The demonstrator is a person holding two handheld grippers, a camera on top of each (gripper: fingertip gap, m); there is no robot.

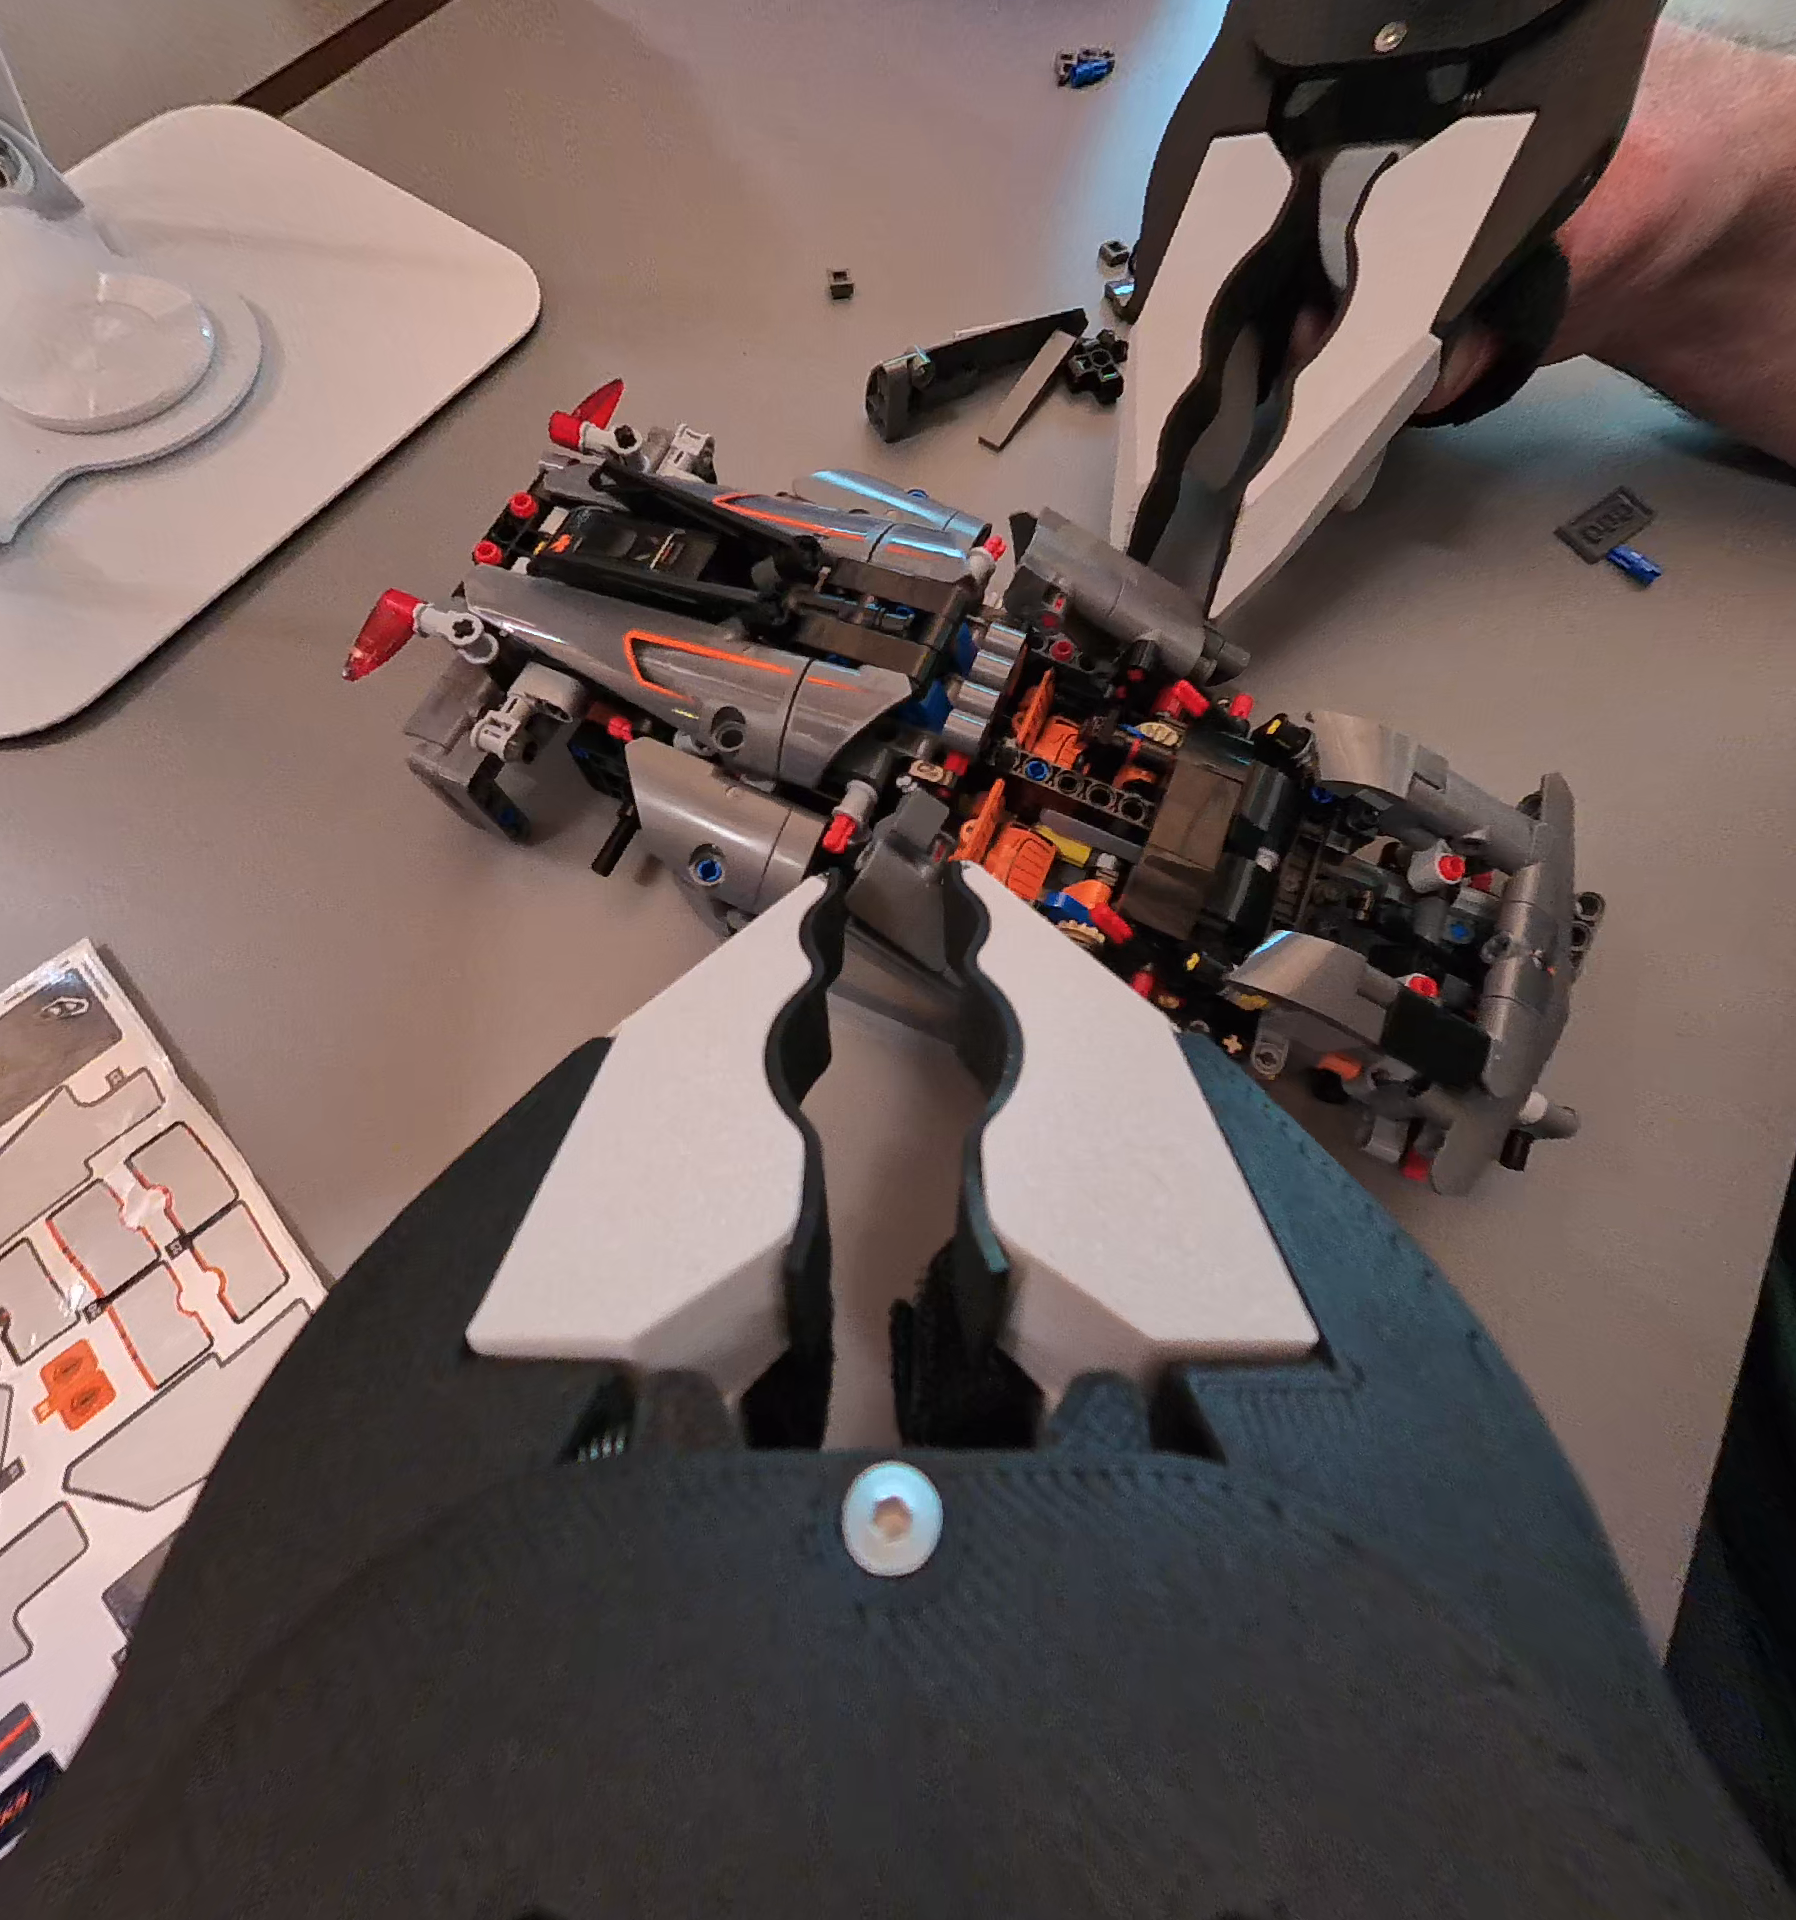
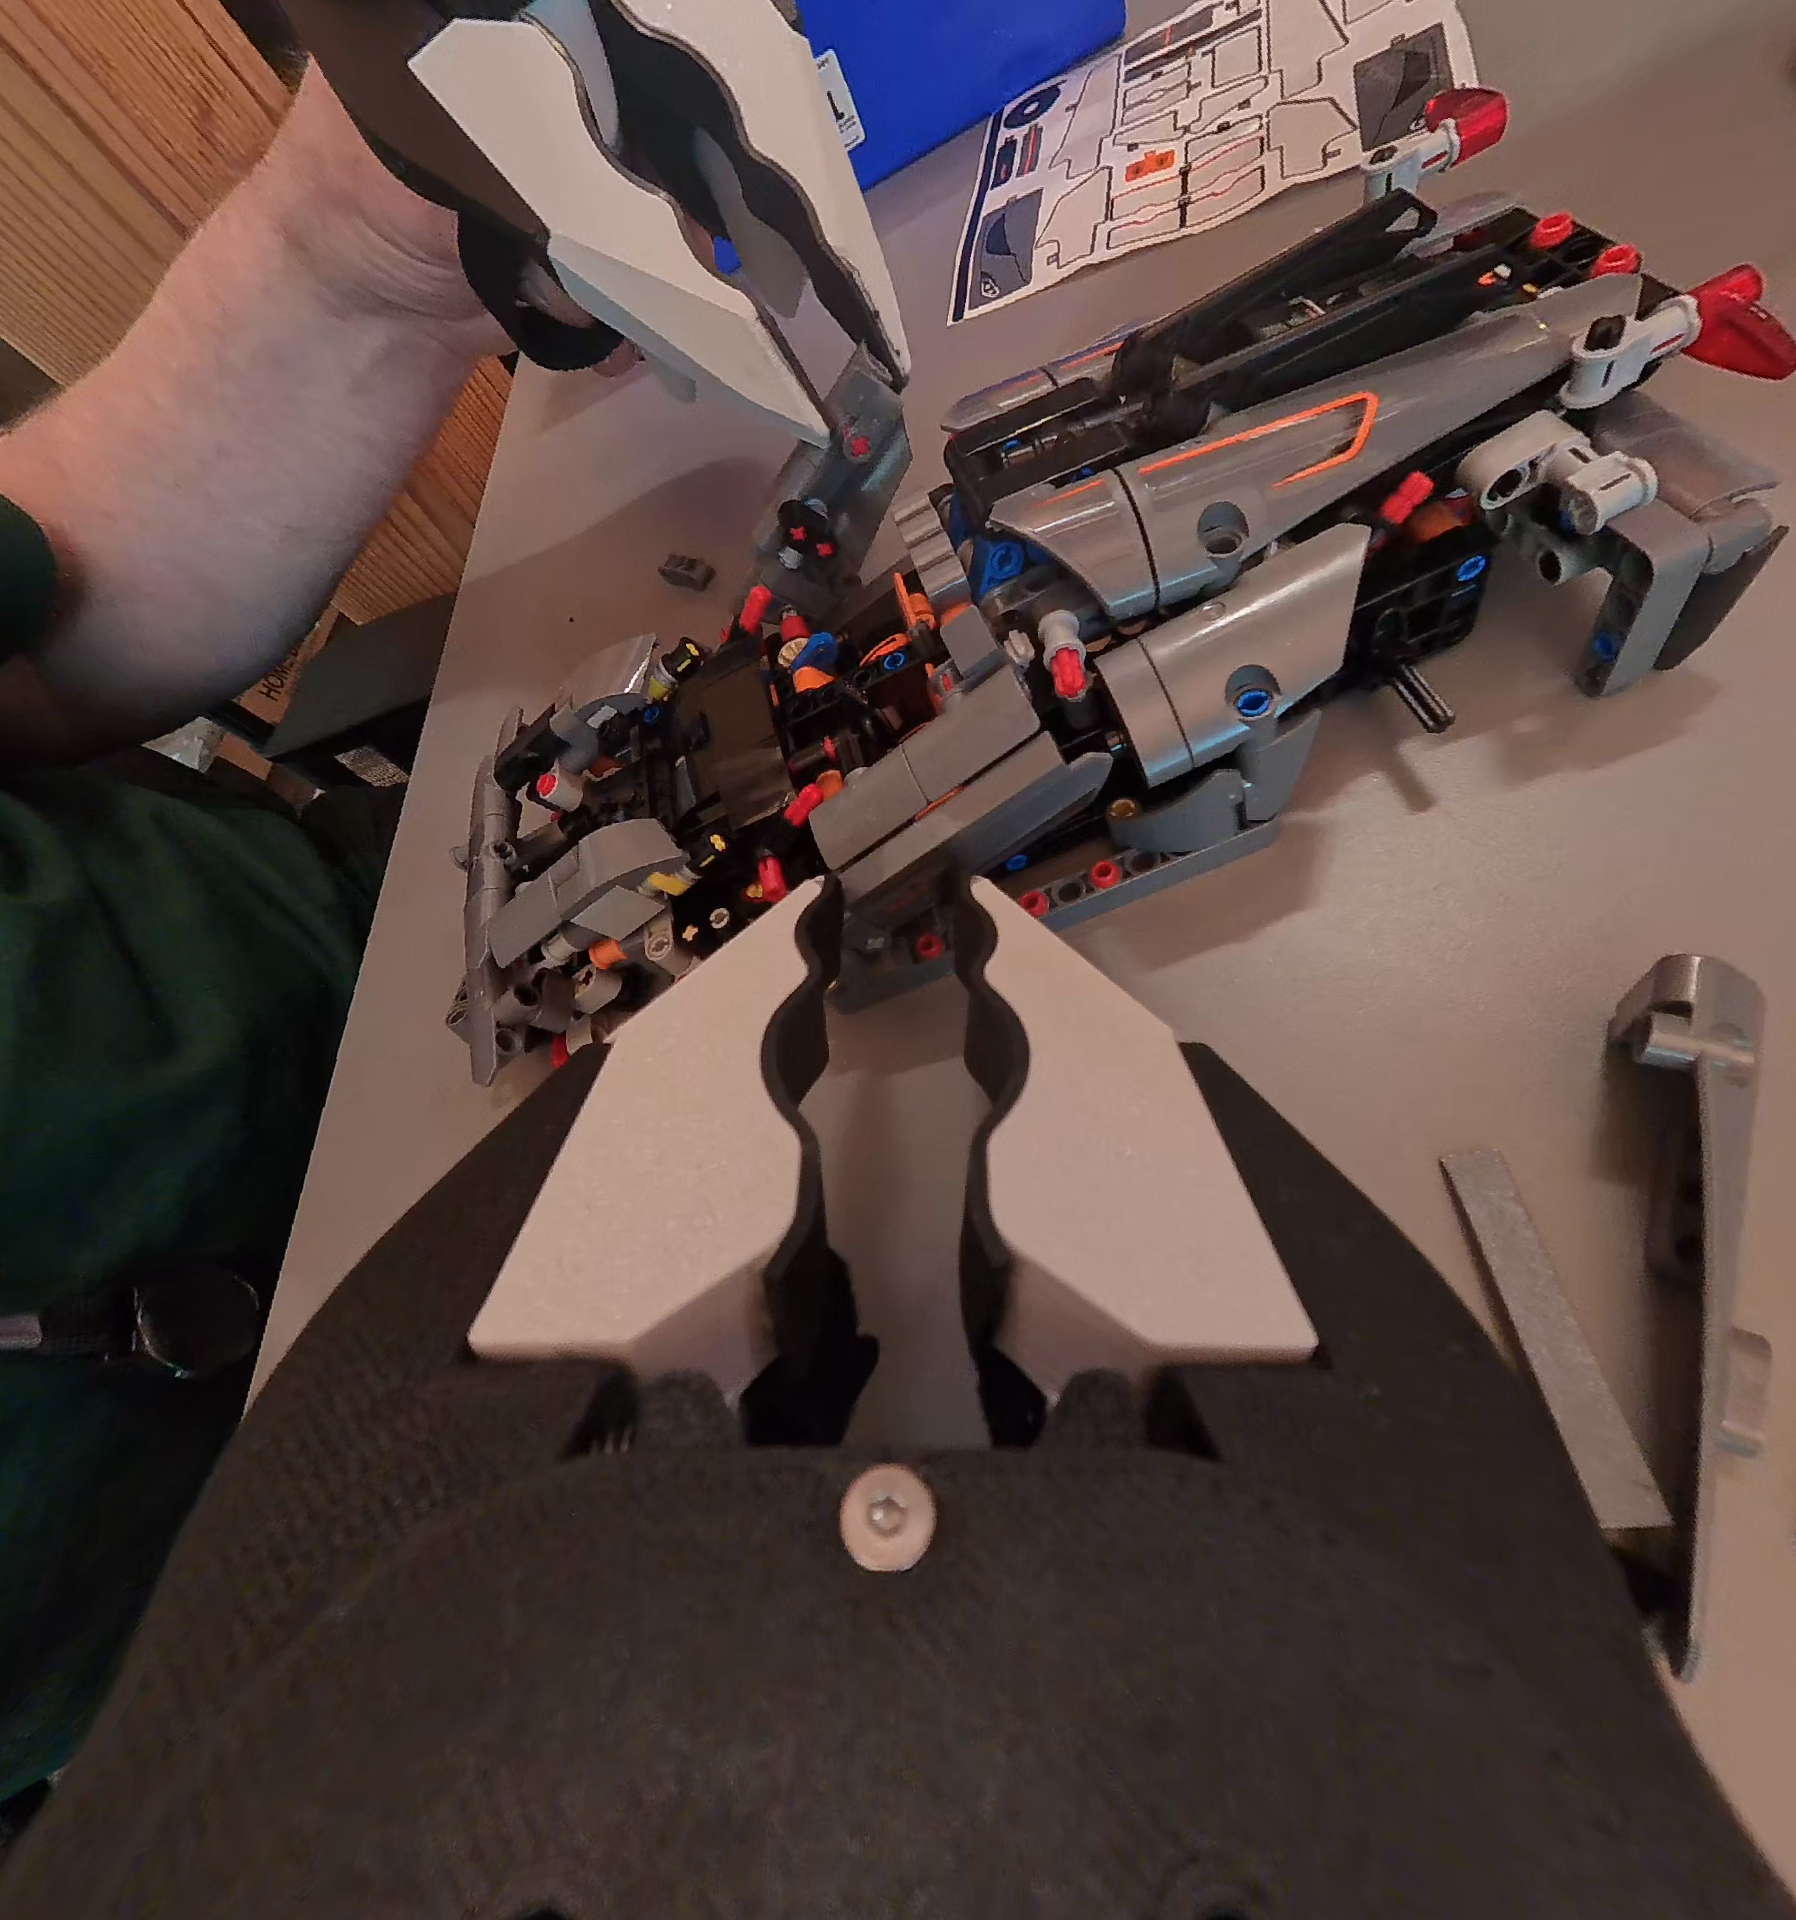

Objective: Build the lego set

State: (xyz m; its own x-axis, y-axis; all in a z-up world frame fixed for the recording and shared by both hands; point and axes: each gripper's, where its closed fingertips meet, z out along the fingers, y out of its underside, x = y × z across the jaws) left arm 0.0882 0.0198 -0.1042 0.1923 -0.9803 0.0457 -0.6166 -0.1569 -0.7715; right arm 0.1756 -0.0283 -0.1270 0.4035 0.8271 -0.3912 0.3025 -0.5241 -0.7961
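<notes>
A grey, black and orange Lego car (image 1: 769,665) lies on the grey table, its red-tipped end towards the far left; it also shows in the right wrist view (image 2: 1237,520). My left gripper (image 1: 894,894) is shut on a grey door panel (image 1: 909,842) on the car's near side. In the right wrist view this left gripper (image 2: 863,400) holds that panel (image 2: 852,478) tilted up. My right gripper (image 2: 894,894) is shut on the grey door panel (image 2: 925,800) on the opposite side. In the left wrist view this right gripper (image 1: 1185,592) pinches that panel (image 1: 1102,592).
A white stand base (image 1: 250,364) sits at far left. A sticker sheet (image 1: 94,1299) lies front left, near a blue box (image 2: 956,73). Loose dark parts (image 1: 977,384) and a blue pin (image 1: 1632,561) lie behind the car. Long grey pieces (image 2: 1694,1195) lie right. A person's forearm (image 2: 250,416) crosses the table edge. The gap from one gripper's tips to the other's is roughly 11 cm. To the blue pin (image 1: 1632,561): right tips about 15 cm, left tips about 25 cm.
</notes>
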